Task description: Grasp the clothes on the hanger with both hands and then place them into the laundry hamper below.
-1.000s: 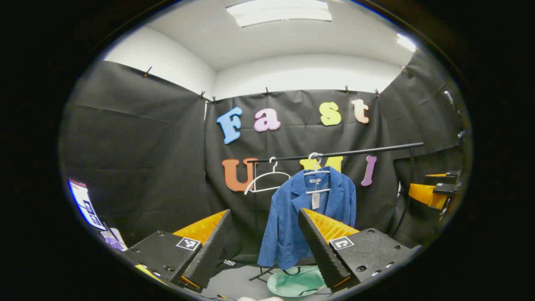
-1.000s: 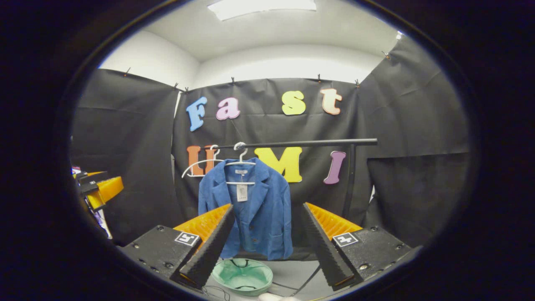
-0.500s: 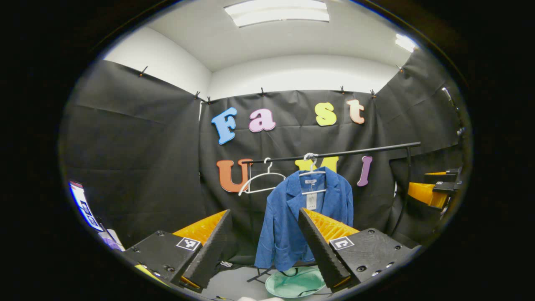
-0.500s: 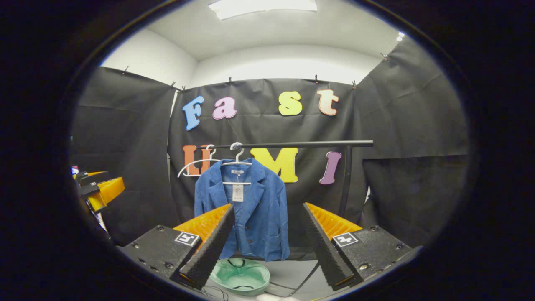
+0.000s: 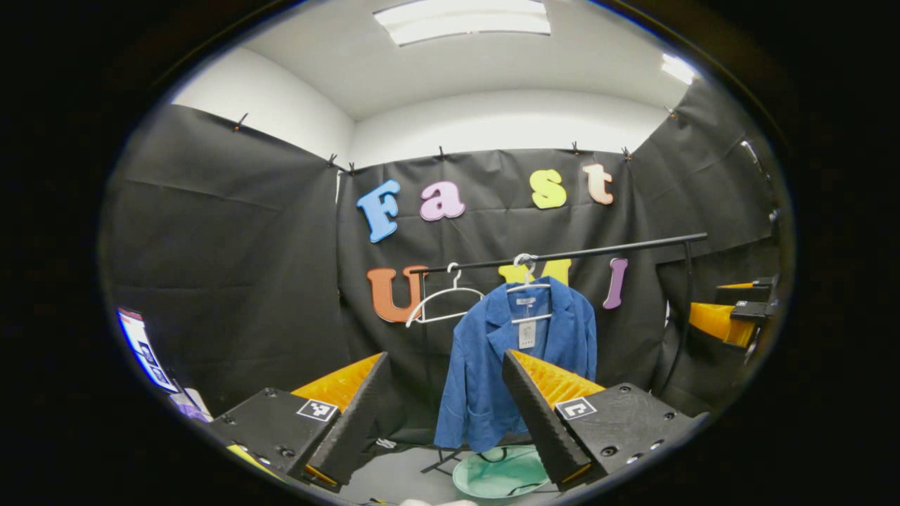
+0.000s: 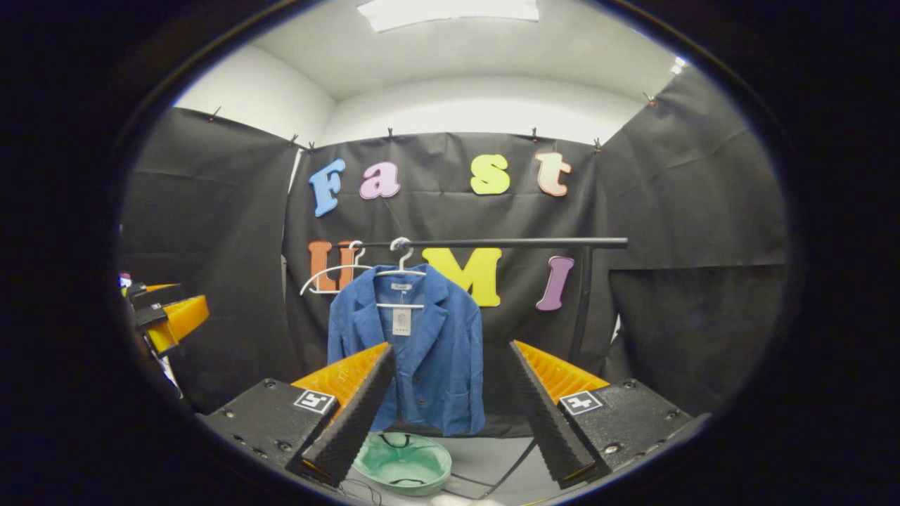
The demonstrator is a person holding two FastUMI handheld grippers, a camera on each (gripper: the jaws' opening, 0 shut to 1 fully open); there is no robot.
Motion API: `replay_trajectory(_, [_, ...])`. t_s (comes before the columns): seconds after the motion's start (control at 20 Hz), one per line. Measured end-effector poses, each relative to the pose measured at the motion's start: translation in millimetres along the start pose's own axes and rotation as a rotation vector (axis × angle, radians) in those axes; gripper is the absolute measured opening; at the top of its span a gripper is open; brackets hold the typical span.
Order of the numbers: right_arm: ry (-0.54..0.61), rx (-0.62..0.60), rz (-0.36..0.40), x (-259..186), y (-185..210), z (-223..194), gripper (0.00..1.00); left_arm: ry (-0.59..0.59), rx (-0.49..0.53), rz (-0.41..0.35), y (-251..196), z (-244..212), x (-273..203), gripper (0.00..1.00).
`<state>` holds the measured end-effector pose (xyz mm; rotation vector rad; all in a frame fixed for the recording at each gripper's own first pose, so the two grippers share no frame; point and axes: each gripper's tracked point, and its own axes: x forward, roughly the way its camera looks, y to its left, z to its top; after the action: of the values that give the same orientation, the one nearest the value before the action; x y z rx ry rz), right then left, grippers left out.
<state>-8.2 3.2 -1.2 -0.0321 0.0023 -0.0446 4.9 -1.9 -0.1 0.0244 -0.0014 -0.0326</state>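
Blue jacket: it hangs on a white hanger from the black rail, well away from both grippers; in the left gripper view its lower right part is hidden behind a finger
Same jacket, right gripper view: the front with its buttons shows, and the lower left corner is hidden behind a finger
Tag at the collar: too small to make out
Empty hanger: white, it hangs on the rail just left of the jacket
Laundry hamper: green and round, on the floor right under the jacket; its right side is cut off by a finger
Hamper, right gripper view: the left edge is hidden behind a finger; dark cords lie inside
Left gripper: jaws wide open, holding nothing, aimed at the jacket
Right gripper: jaws wide open, holding nothing, jacket seen in the gap
Other gripper far off: an orange and black piece at the edge of each view, mostly cut off
Rail stand: a black pole at the right end; its foot is hidden
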Motion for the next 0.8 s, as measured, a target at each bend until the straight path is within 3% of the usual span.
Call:
replay_trajectory(0.45, [0.024, -0.018, -0.001, 13, 1, -10, 1.0, 0.007, -0.008, -0.014, -5, -5, 7, 1.0])
replay_trajectory(0.8, [0.076, -0.009, 0.055, 76, 5, -40, 1.0, 0.026, 0.007, -0.017, -30, -26, 59, 1.0])
